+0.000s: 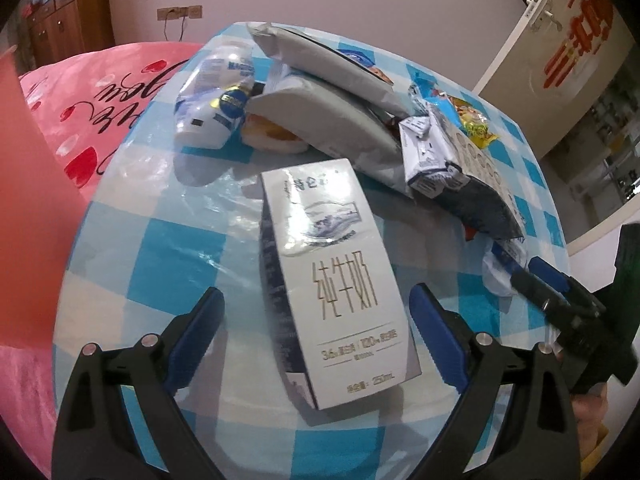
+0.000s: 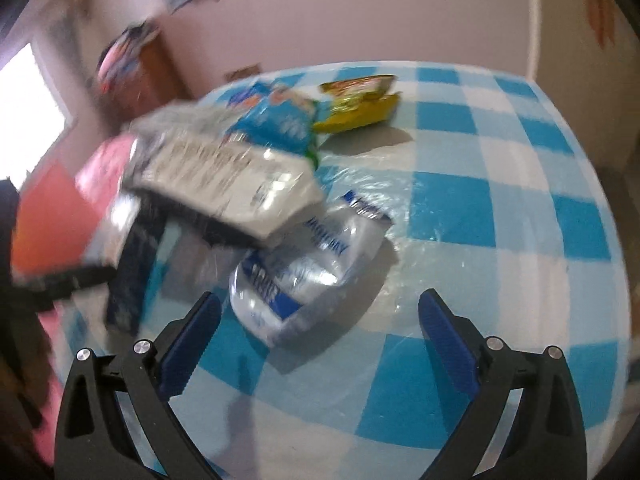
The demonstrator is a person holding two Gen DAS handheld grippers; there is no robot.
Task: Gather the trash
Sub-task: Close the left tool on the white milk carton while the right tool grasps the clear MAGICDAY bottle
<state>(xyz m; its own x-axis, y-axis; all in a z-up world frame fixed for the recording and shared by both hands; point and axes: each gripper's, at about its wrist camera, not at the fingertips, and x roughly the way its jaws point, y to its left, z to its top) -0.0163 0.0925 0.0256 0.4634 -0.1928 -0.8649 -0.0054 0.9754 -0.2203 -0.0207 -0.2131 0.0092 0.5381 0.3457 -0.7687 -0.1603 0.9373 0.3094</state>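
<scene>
Blue and white checked desk (image 1: 132, 248) with a shiny plastic cover, next to a pink bed cover (image 1: 100, 96) with red hearts.

Left gripper (image 1: 316, 320) wide open, holding nothing. White milk carton (image 1: 332, 276) lying flat right between its fingers (image 1: 196, 332), not touched by them. Past the carton, farther from the gripper: two grey packets (image 1: 328, 92), a squashed white bottle (image 1: 216, 92) to their left, a smaller crushed carton (image 1: 432, 156) and a yellow snack bag (image 1: 476, 120) to the right.

Right gripper (image 2: 320, 316) also wide open, holding nothing. Crumpled clear plastic bottle (image 2: 304, 276) with a blue label lying on the desk just ahead of it, nearer the left finger (image 2: 192, 344). Beyond the bottle, a blurry flat box (image 2: 224, 180), a blue snack bag (image 2: 276, 116) and the yellow snack bag (image 2: 360, 104) farthest away. Right view quite blurry.
</scene>
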